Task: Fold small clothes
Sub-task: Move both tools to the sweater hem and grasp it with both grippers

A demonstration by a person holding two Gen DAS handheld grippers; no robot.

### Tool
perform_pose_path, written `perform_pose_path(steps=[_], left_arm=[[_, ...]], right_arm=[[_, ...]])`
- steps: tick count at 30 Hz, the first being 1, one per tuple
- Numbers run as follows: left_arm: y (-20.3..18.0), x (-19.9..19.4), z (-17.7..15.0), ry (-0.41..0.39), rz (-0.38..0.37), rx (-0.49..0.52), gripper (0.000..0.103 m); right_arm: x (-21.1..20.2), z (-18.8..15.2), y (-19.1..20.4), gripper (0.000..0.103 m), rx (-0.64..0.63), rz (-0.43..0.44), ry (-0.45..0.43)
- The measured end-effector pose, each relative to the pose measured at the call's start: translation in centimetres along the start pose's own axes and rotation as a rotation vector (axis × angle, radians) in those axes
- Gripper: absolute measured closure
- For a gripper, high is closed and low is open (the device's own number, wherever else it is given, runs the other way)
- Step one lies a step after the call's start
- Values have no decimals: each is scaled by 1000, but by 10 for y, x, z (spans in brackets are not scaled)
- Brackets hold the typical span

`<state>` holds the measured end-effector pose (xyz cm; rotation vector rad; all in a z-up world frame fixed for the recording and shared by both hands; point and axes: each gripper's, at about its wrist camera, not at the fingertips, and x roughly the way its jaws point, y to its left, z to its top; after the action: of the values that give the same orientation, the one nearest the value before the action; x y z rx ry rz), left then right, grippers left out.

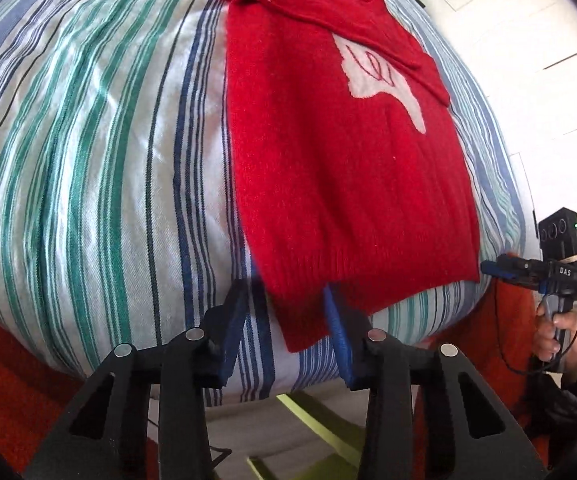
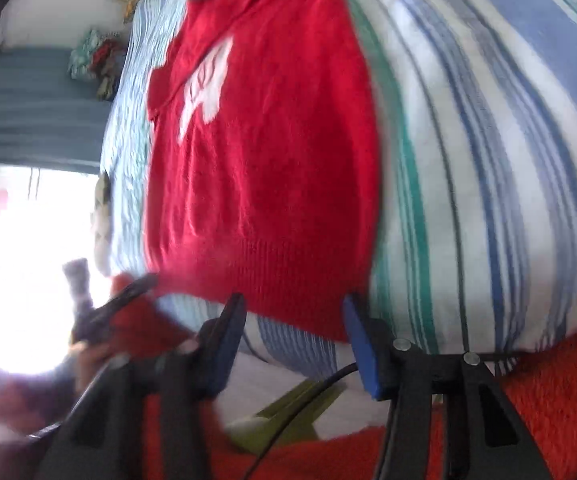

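A small red knitted sweater (image 1: 344,168) with a white motif lies flat on the striped bedcover (image 1: 88,160), its ribbed hem towards me and a sleeve folded across the chest. My left gripper (image 1: 286,296) is open, its blue pads either side of the hem's left corner, not closed on it. The right gripper shows at the right edge of the left wrist view (image 1: 500,270), held in a hand. In the right wrist view the sweater (image 2: 264,160) fills the middle, and my right gripper (image 2: 294,304) is open at the hem's right part.
The bed's front edge (image 1: 248,392) runs just below the hem, with an orange-red rug (image 2: 548,400) and a yellow-green object (image 1: 312,420) on the floor below. A bright window (image 2: 28,260) and a pile of clothes (image 2: 96,60) lie left in the right wrist view.
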<state>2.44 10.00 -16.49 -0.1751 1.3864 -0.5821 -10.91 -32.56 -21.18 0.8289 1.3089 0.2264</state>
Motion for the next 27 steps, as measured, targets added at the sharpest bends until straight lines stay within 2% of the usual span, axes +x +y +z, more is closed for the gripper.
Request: perform_pose_path(steps=[2,4,8,9,10,11,12,15,17,20,24,27], left_arm=[[2,2,0,-1,-4,-4,56],[3,6,2,5,-1,-10,55],[-1,13,5,20,5,0,53],[-2,14,5,26,10,9,58],[-4,15,5,28,19,18,68],[-3,14,6,30,12,14,94],[-1,13,6,29,-14,-5,98],[8,0,9,-9,-78,-75,100],[11,-13,16,-54,-149,-125,100],[12,-37,42,-147,-228,-169,100],[12,-57,102,-256,-281,-215,100],[4,-56,161,-322,-267,-213,101]], right_arm=[[-15,-5,-4,49,0,-21,-49],[-16,-3,-11,49,13,-31,-61],[6,2,-19,50,30,6,-2],[13,3,-22,57,43,41,21],[22,3,-23,81,55,76,51],[26,3,-24,95,65,78,66],[26,2,-23,96,73,84,60],[8,1,-15,97,48,98,-20],[-13,1,-8,97,31,114,-87],[-41,11,4,97,-6,115,-185],[-64,50,19,97,-34,130,-322],[-71,92,30,97,-40,141,-415]])
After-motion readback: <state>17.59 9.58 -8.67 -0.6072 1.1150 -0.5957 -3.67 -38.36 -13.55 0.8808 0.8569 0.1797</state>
